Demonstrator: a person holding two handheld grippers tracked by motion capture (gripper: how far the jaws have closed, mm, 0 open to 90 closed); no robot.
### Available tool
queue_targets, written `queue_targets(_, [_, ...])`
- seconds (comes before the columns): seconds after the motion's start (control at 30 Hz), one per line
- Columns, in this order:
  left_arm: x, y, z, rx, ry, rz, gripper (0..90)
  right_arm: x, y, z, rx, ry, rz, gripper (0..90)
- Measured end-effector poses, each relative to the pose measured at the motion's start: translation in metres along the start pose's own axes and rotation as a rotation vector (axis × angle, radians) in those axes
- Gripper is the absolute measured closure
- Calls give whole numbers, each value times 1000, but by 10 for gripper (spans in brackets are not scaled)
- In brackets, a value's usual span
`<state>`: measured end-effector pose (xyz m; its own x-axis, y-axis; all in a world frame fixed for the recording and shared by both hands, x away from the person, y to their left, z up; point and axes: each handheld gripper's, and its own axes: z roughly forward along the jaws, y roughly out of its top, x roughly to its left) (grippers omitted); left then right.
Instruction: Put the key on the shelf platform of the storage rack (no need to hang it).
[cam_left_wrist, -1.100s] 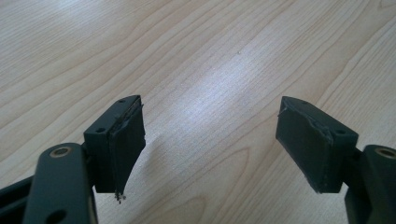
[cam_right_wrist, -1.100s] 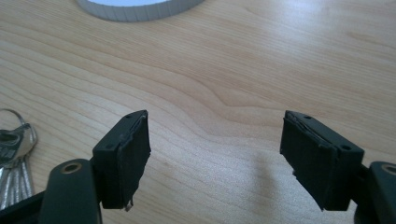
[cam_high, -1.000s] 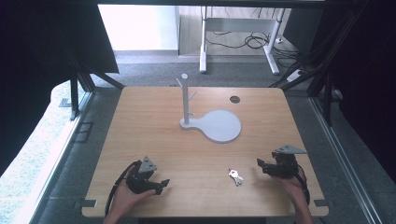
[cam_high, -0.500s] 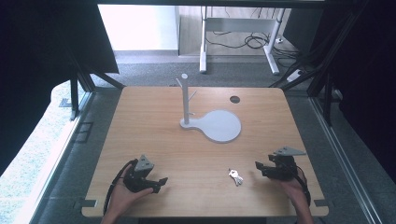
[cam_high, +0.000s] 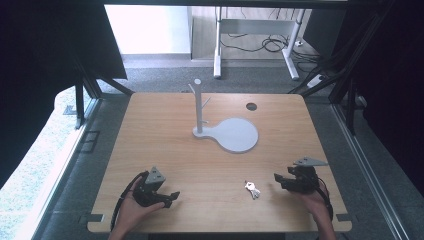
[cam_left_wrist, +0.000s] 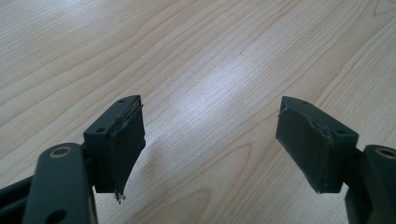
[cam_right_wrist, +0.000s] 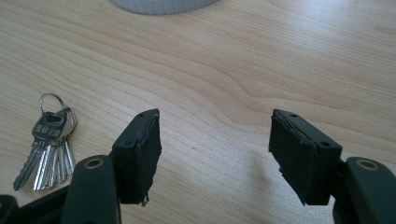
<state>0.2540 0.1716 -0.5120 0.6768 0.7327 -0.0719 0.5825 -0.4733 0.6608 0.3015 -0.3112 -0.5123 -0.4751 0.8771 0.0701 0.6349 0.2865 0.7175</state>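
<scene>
No legible text, label or number anywhere (keys (cam_right_wrist: 46, 144) too blurred).

Keys (cam_high: 253, 189) lie on table (cam_high: 165, 145) near its front edge, well in front of stand (cam_high: 227, 131), btwn left gripper (cam_high: 174, 195) & right gripper (cam_high: 276, 179), nearer the right

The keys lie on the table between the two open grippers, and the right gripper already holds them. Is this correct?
Not quite: the right gripper holds nothing. The right gripper view shows its jaws open over bare table, the keys beside them. The rest stands; the left gripper is open too.
</scene>
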Motion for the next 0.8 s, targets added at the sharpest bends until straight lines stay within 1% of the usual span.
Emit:
queue_targets(0.13, [-2,0,1,8,-3,0,240,1,1,2,14,19,-10,362])
queue_targets(0.2, [-3,1,2,6,-4,3,240,2,2,1,14,26,-18,388])
queue_targets(0.23, [-3,1,2,7,-4,3,240,3,3,0,15,38,-19,397])
queue_targets(0.3, [-3,1,2,7,-2,-1,240,3,5,-1,22,50,-15,420])
queue_targets(0.47, [-4,2,0,7,0,7,240,4,13,-7,81,45,-41,458])
queue_targets(0.5, [-5,2,0,5,-2,9,240,5,14,-8,86,50,-43,464])
queue_targets(0.6, [-6,2,-2,2,-7,9,240,9,19,-11,106,45,-63,481])
queue_targets(0.7, [-4,1,-3,-2,-4,6,241,14,25,-12,123,40,-97,485])
queue_targets(0.8, [-3,1,-5,-6,-2,0,241,16,31,-12,128,49,-108,495])
